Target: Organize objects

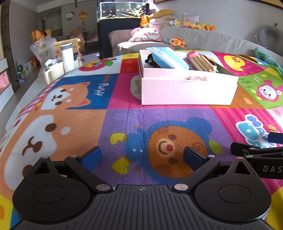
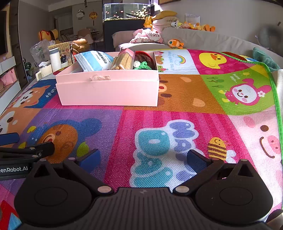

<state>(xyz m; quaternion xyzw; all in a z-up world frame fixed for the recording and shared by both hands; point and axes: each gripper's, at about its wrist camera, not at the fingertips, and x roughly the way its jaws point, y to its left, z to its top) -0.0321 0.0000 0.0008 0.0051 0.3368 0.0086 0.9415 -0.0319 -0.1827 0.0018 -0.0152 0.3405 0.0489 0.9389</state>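
A pink box [image 1: 187, 88] [image 2: 109, 88] stands open on the cartoon play mat [image 1: 123, 120] [image 2: 159, 123]. Inside it lie a blue-and-white pouch [image 1: 169, 56] [image 2: 95, 59], a pack of biscuit sticks [image 1: 199, 62] [image 2: 123, 60], a dark keychain toy [image 1: 152, 61] and a brown and green crocheted item [image 2: 143, 62]. My left gripper [image 1: 142, 156] is open and empty, low over the mat in front of the box. My right gripper [image 2: 143, 158] is open and empty too, beside the left one. Each gripper shows at the edge of the other's view.
A white bottle [image 1: 67, 56] [image 2: 55, 60], mugs and a plastic bag [image 1: 43, 47] stand past the mat's far left edge. A grey sofa [image 1: 203, 39] with plush toys runs behind the box. A fish tank [image 1: 122, 9] stands further back.
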